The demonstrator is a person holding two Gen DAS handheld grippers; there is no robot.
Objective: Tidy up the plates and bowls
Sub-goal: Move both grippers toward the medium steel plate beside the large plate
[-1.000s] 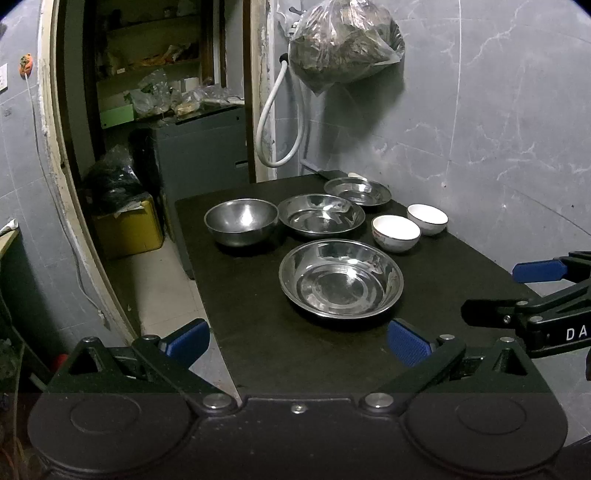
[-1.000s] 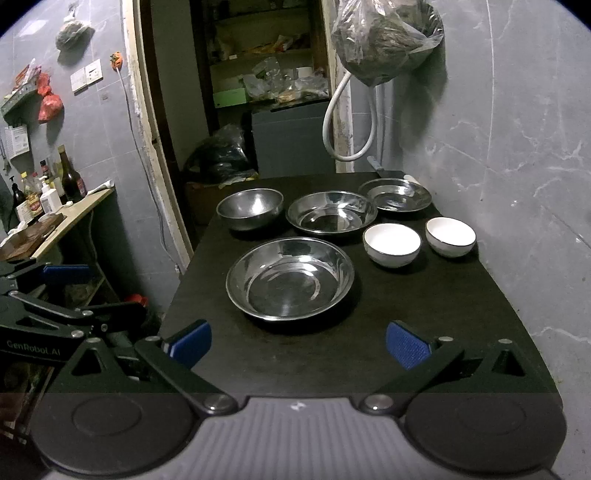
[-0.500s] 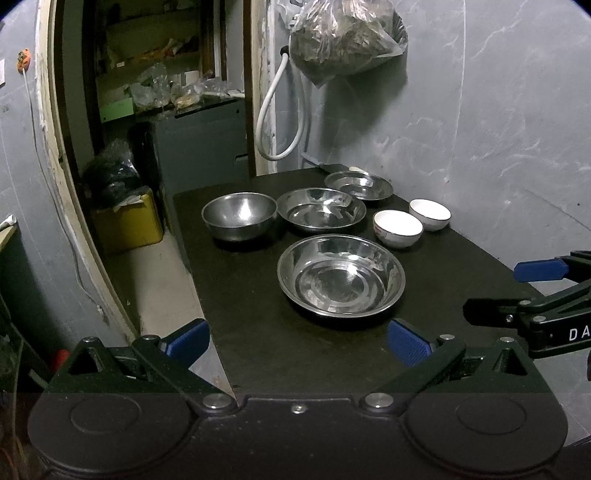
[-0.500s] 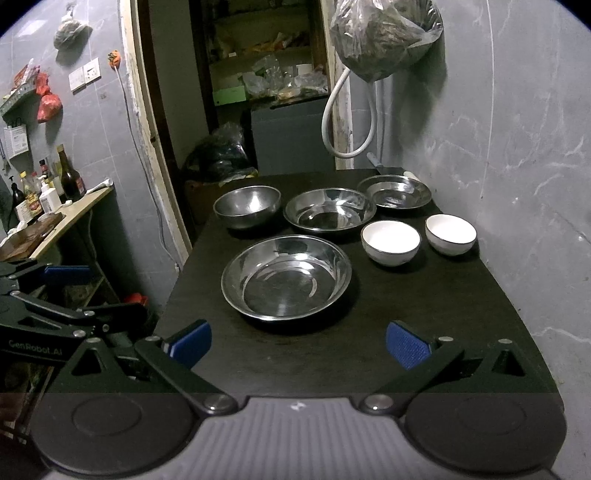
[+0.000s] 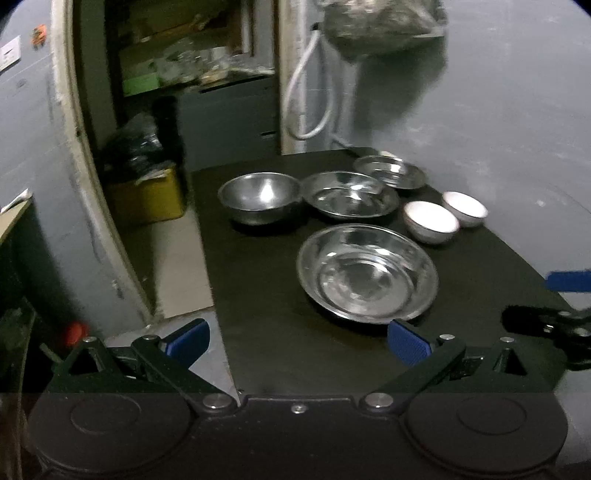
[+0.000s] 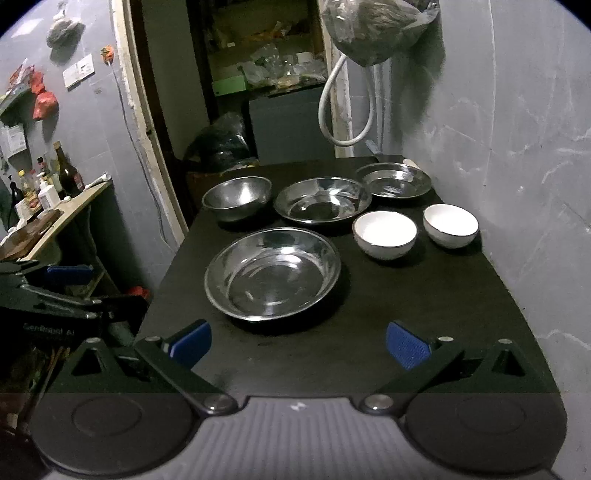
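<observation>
On a black table sit a large steel plate, a deep steel bowl, a middle steel plate, a small steel plate and two white bowls. My left gripper is open near the table's front left corner. My right gripper is open at the front edge, short of the large plate. Both hold nothing.
A grey marbled wall borders the table on the right. A filled plastic bag and a white hose hang behind it. A doorway to a cluttered storeroom lies at the left, and a wooden counter with bottles stands far left.
The left gripper has swung left and forward, so the dishes sit further right in its blurred view. The right gripper has crept slightly forward. No dish has moved.
</observation>
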